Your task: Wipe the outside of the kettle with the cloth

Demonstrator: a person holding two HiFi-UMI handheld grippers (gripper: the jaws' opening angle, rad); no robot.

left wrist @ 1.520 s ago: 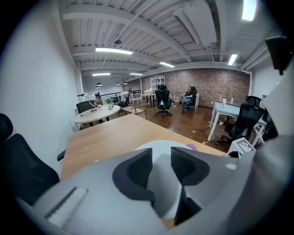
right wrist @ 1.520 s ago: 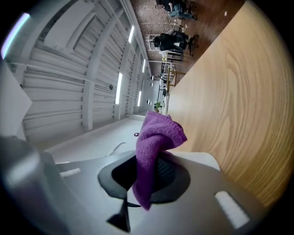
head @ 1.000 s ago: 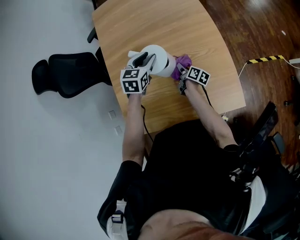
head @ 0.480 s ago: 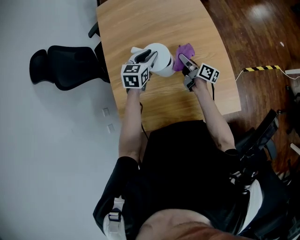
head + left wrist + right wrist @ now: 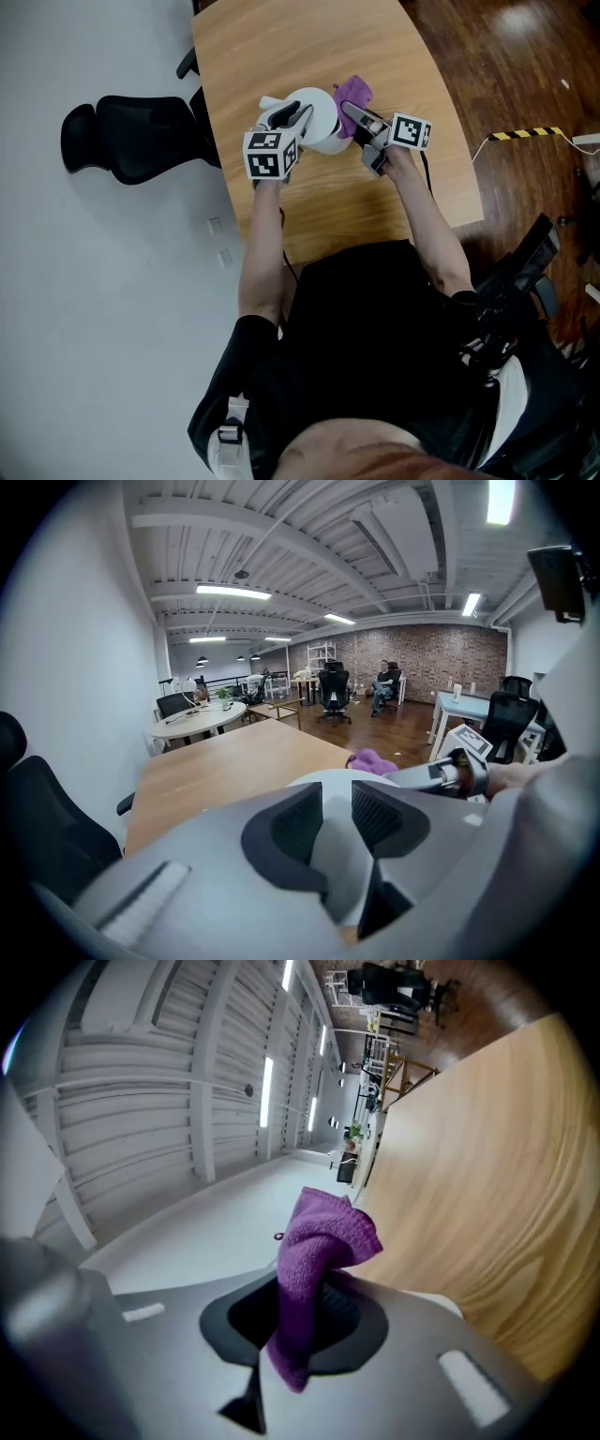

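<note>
Wiping step: my left tongs point(image 5: 292, 119) clamp the white rounded kettle point(image 5: 317, 120) by its handle point(image 5: 338, 860), my right tongs point(image 5: 352, 114) pinch the purple terry cloth point(image 5: 352, 91), next to be pressed against its side.

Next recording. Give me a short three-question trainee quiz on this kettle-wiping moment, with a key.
1. True or false: the right tongs are empty.
2. The cloth is: A) purple B) yellow C) white.
3. Fill in: the left tongs grip the white ___ standing on the wooden table.

Key: 1 false, they are shut on the cloth; 2 A; 3 kettle.
</note>
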